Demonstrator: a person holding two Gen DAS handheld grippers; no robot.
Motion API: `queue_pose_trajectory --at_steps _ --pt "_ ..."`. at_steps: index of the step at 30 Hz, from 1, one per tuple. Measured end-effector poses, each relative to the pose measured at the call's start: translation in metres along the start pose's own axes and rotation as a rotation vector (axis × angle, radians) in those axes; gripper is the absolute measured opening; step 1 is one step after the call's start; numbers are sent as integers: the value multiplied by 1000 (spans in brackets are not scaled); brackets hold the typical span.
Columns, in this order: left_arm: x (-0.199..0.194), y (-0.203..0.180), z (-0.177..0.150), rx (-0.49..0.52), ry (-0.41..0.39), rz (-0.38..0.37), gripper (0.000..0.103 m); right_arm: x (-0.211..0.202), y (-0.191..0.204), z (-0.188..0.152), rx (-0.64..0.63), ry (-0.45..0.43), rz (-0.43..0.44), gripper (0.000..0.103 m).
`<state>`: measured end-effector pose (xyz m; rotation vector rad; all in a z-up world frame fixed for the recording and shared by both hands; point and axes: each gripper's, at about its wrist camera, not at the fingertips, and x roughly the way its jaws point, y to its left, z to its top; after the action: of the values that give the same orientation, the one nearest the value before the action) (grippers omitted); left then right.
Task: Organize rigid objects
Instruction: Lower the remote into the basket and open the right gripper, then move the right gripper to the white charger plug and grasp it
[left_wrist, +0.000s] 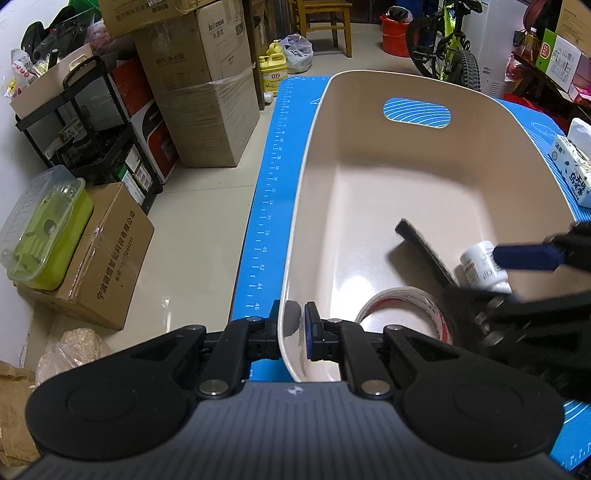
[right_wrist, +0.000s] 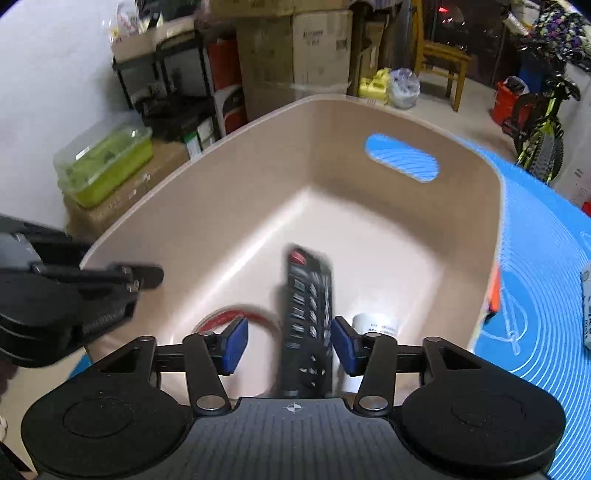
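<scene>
Clamped on the near wall of the beige tub (left_wrist: 369, 177), the left gripper (left_wrist: 291, 328) pinches its rim; a tape roll (left_wrist: 406, 306), remote (left_wrist: 424, 254) and white bottle (left_wrist: 480, 269) lie inside.

From the right wrist, the right gripper (right_wrist: 290, 341) stands open, pads clear of the blurred remote (right_wrist: 306, 317) between them inside the tub (right_wrist: 221, 192).

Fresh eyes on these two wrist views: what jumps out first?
The big beige bin on the blue mat dominates, its near wall pinched by the left gripper. Inside it, a black remote lies between the right gripper pads, untouched, beside a tape roll and a small white bottle.
</scene>
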<state>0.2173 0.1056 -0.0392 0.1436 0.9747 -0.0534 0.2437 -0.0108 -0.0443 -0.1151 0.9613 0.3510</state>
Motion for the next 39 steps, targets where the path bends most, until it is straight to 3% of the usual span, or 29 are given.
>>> queue_pose_trajectory --at_steps 20,30,39 --pt "1 0 0 2 1 5 13 -82 -92 -8 163 -223 -111 64" --pt "1 0 1 -2 5 13 13 -60 -143 -28 255 -172 -173 64" --pt "1 0 2 -9 6 6 13 -25 -152 -45 229 -77 -169 64"
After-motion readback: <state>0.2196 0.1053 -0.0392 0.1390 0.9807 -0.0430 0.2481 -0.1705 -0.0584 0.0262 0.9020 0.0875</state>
